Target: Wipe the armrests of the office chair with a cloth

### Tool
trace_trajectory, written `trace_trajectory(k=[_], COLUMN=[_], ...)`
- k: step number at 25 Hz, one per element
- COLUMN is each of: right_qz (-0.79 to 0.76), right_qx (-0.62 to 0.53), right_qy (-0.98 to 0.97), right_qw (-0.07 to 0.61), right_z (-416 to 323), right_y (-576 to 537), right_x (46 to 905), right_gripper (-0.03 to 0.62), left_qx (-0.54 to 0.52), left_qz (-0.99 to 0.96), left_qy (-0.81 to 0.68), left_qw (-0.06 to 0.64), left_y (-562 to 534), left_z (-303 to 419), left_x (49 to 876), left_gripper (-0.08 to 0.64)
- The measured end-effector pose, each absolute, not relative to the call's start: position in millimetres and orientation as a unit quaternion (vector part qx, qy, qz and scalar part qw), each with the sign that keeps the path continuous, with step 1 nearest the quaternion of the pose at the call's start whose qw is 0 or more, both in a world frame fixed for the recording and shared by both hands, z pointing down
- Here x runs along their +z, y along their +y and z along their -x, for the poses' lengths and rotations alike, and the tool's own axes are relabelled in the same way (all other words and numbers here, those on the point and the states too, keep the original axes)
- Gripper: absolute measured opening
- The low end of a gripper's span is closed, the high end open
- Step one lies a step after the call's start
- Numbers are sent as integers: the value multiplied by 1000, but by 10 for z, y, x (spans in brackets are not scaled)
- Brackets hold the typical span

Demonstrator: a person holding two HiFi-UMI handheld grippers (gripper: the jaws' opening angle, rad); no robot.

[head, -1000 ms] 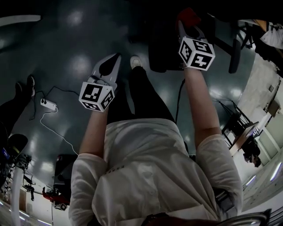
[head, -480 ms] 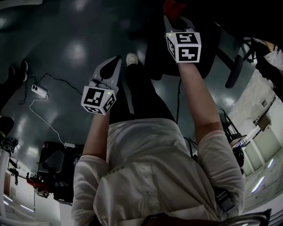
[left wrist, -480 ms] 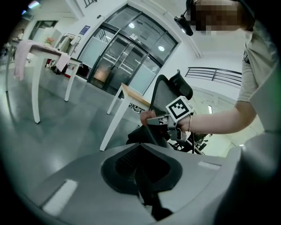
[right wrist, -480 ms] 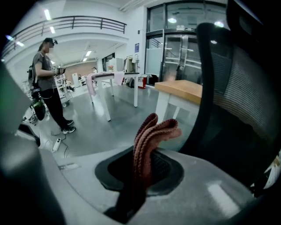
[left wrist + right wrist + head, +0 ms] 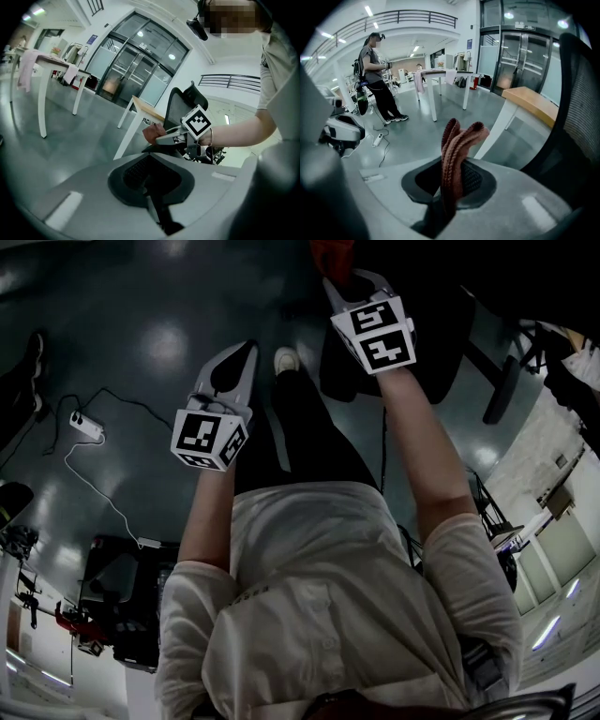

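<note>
Right tool point(image 5: 350, 279) is pinching a reddish knit cloth point(image 5: 457, 145). The cloth is folded and sticks up out of the jaws. In the head view this tool is held out front over the dark office chair point(image 5: 441, 324), with the cloth at its tip. Can't tell if the cloth touches the chair. Left tool point(image 5: 242, 360) is pressed together with nothing in it, lower and off to the left over the floor point(image 5: 141, 334), apart from the chair. Power strip point(image 5: 86, 426) with its cable lies on the floor at far left.
</note>
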State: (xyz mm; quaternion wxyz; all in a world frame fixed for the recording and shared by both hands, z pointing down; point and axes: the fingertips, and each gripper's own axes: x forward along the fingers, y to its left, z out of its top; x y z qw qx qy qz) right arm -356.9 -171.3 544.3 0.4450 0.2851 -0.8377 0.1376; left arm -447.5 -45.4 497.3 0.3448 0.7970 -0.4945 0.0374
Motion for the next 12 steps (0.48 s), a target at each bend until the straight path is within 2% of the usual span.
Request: trace_trajectory(k=[12], right_qz=[-255], right_qx=[202], right_qy=[-815], right_qw=[480], right_z=[3737], right_y=[-1056], right_x=[5522], right_gripper=[49], left_qx=[41], left_qz=[-813], left_qy=[-464], left_qw=[350], left_y=[-220], left_z=[4708], left_x=[4926], left_gripper=[8])
